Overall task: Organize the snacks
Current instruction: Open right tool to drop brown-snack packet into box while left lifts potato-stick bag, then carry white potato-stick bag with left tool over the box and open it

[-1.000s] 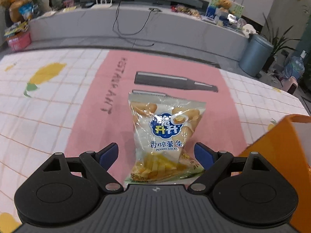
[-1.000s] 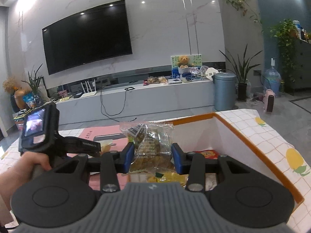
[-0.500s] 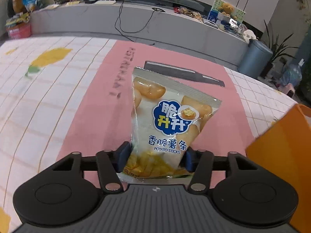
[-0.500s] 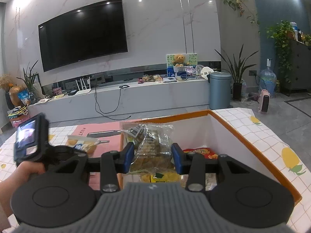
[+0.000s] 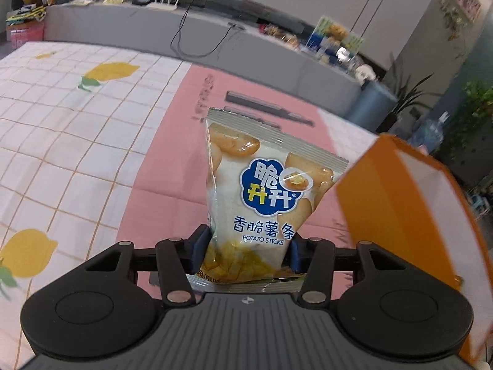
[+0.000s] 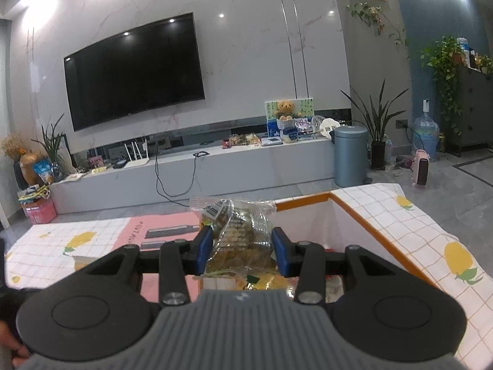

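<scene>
Over the pink mat (image 5: 160, 185) on the lemon-print surface (image 5: 61, 129), my left hand-held gripper (image 5: 246, 251) is pinching the lower end of the potato sticks bag (image 5: 262, 191), which stands upright between the blue pads with the orange box (image 5: 400, 203) just to its right. My right hand-held gripper (image 6: 242, 251) is clamped on a clear cookie packet (image 6: 237, 234) above the box's white inside (image 6: 345, 225), more snack packs lying below it. Beyond the surface there's a long grey TV bench (image 6: 215, 166), the wall TV (image 6: 135, 71), a blue bin (image 6: 351, 155) and potted plants (image 6: 377, 120).
</scene>
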Available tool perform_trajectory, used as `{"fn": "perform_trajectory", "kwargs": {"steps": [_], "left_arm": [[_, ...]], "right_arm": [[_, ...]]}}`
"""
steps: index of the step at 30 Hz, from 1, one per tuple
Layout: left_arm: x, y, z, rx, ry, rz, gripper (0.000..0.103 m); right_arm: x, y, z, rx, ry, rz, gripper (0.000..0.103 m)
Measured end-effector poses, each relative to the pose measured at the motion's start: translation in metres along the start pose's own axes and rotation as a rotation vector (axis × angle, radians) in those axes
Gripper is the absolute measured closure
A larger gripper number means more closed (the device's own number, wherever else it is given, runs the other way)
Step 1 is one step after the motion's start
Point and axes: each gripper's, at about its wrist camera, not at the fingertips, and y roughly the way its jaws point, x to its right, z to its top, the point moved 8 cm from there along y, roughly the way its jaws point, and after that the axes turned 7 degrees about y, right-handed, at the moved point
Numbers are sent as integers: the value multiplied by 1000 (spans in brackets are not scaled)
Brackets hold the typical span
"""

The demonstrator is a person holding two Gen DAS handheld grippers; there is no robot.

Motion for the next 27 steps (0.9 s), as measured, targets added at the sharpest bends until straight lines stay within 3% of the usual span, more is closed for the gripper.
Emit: {"fn": "perform_trajectory", "kwargs": {"steps": [5,13,14,17,22,27], "left_arm": [[25,-36,0,70,43,-57,46],[56,-55,-7,57,88,-147,46],[58,-55,-11,51,97,-156,46],[62,-50,-16,37,137,-183,46],[58,-36,-21,-2,115,-210,46],[59,-40,-23,7,140,-227,46]], "right_arm": [[8,-4,7,10,15,-1,62],[20,20,-3,-98,32,-48,66],[20,25,-5,-118,29,-48,103],[19,38,-13,-169,2,-58,103],[27,54,-30,-219,-18,-112,103],[34,52,-27,-208,15,-123,103]]}}
